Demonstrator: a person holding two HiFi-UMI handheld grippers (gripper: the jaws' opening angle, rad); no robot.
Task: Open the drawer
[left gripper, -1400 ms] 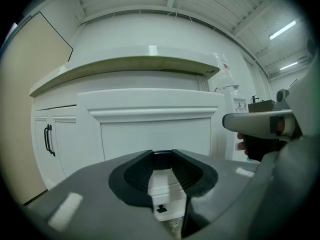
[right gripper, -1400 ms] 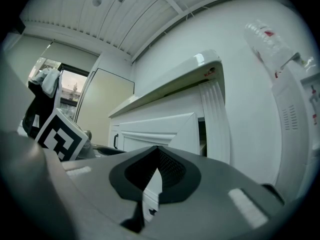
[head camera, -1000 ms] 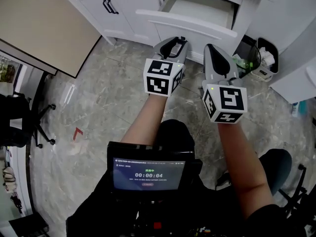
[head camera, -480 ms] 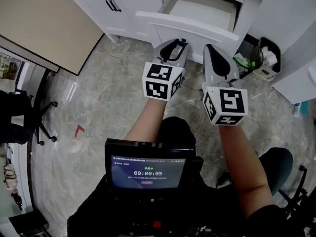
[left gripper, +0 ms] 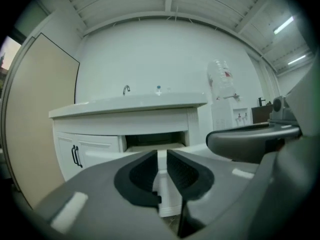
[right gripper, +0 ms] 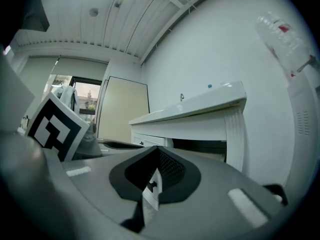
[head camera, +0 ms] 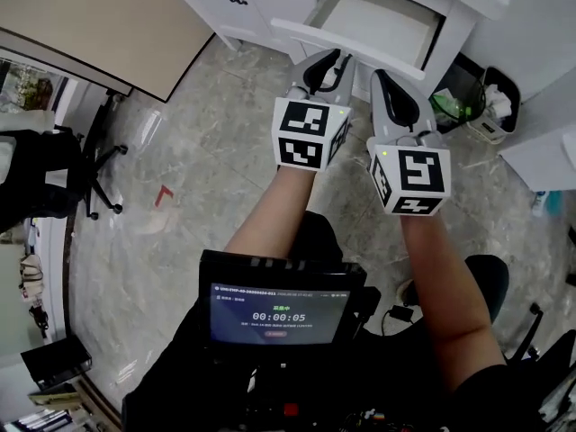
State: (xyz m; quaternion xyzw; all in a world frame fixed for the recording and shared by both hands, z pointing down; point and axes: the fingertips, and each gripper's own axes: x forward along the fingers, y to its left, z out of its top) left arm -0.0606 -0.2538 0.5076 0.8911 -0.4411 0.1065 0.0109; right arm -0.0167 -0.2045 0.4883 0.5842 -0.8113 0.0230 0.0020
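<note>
Left gripper [head camera: 335,61] sits at upper centre of the head view, its jaws parted by a narrow slit with nothing between them. Just to its right, the right gripper [head camera: 387,79] has its jaws pressed together, empty. Beyond their tips the white drawer [head camera: 382,21] stands pulled out of the cabinet [head camera: 256,3], along the top edge. A waste bin [head camera: 493,106] stands at upper right.

**Floor, bin, chair, screen**

Grey marbled floor [head camera: 193,165] fills the middle of the frame, with a red mark [head camera: 163,194] at left. A waste bin [head camera: 493,106] sits upper right, a black office chair [head camera: 54,183] far left, and a timer screen [head camera: 279,313] bottom centre.
</note>
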